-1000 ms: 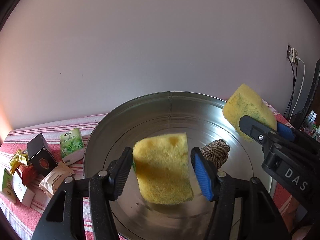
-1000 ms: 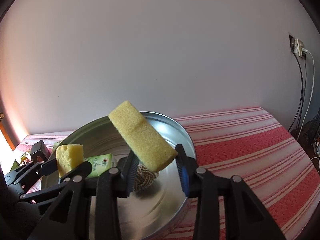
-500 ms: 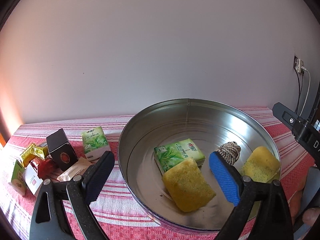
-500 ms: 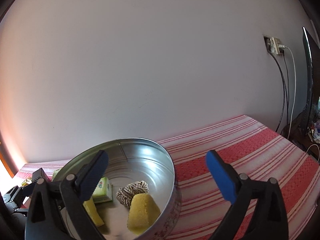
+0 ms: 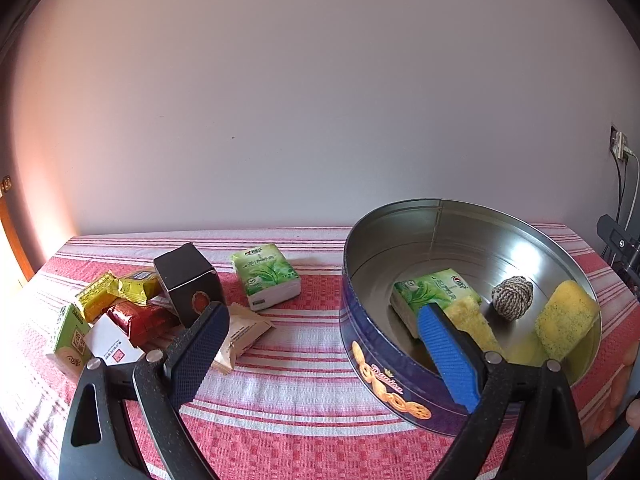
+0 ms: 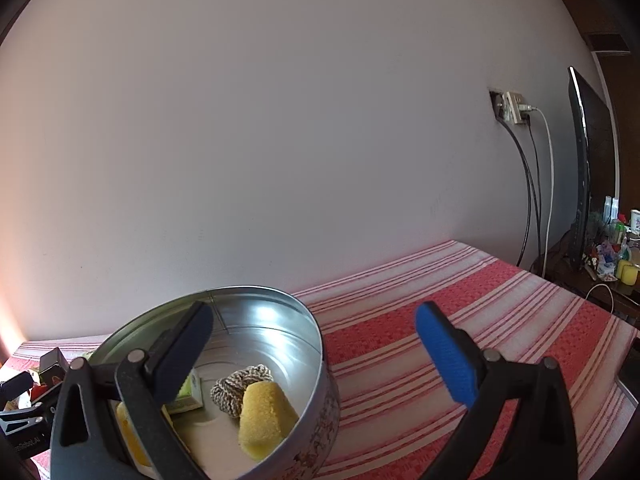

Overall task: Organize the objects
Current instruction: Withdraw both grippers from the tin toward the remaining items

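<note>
A round metal tin (image 5: 372, 356) stands on the red striped cloth. Inside it lie two yellow sponges (image 5: 566, 320) (image 5: 474, 322), a green tissue pack (image 5: 432, 290) and a rope ball (image 5: 513, 297). My left gripper (image 5: 320, 312) hangs open and empty over the cloth at the tin's left wall. To its left sit a second green tissue pack (image 5: 266, 274), a black box (image 5: 186, 280), a beige sachet (image 5: 240, 334) and several snack packets (image 5: 116, 288). The right gripper (image 6: 312, 310) is at the tin's (image 6: 280, 292) right rim; its jaws are opening, with nothing between them.
The striped cloth (image 6: 440, 300) stretches to the right of the tin up to the wall. A wall socket with hanging cables (image 6: 516, 108), a dark monitor (image 6: 580, 168) and a cluttered side surface (image 6: 616, 240) lie beyond the table's right end.
Both grippers let go of their yellow sponges, which now lie in the tin, and both opened wide. The left gripper swung left toward the loose packets; the right one turned right.
</note>
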`<action>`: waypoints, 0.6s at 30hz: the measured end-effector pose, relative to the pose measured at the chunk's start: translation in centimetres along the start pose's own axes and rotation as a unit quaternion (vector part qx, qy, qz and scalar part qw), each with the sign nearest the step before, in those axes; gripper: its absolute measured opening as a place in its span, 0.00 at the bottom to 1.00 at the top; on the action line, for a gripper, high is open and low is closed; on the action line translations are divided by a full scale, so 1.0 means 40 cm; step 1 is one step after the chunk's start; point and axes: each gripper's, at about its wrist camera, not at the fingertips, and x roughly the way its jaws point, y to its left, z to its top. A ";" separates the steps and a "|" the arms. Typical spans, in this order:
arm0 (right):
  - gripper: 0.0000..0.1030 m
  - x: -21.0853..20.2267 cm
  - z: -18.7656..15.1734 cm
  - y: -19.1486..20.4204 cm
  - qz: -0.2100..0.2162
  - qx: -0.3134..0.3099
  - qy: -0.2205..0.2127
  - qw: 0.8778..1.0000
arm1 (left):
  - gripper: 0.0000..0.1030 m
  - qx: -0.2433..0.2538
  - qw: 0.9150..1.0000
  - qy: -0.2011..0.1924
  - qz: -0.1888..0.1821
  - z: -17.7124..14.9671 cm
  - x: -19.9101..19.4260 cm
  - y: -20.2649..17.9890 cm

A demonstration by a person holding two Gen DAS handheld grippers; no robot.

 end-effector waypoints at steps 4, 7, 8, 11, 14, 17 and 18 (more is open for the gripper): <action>1.00 -0.013 -0.014 0.039 0.002 -0.013 -0.011 1.000 | 0.94 0.001 1.000 0.002 0.014 -0.012 -0.020 0.048; 1.00 -0.019 -0.026 0.073 -0.004 -0.037 -0.006 0.999 | 0.94 0.004 1.000 0.001 0.027 -0.021 -0.025 0.089; 1.00 -0.025 -0.031 0.081 -0.005 -0.038 -0.005 0.999 | 0.94 0.007 0.999 0.002 0.034 -0.024 -0.025 0.100; 1.00 -0.049 -0.047 0.099 0.010 -0.011 0.000 1.000 | 0.94 0.018 0.998 0.006 0.055 -0.032 -0.028 0.140; 1.00 -0.070 -0.066 0.134 0.030 0.007 0.011 0.999 | 0.94 0.016 0.998 0.011 0.066 -0.041 -0.023 0.190; 1.00 -0.080 -0.085 0.196 0.047 -0.008 0.026 0.999 | 0.94 -0.002 0.997 0.017 0.070 -0.046 -0.022 0.252; 1.00 -0.084 -0.092 0.216 0.051 -0.014 0.028 0.998 | 0.94 -0.009 0.997 0.020 0.072 -0.047 -0.022 0.273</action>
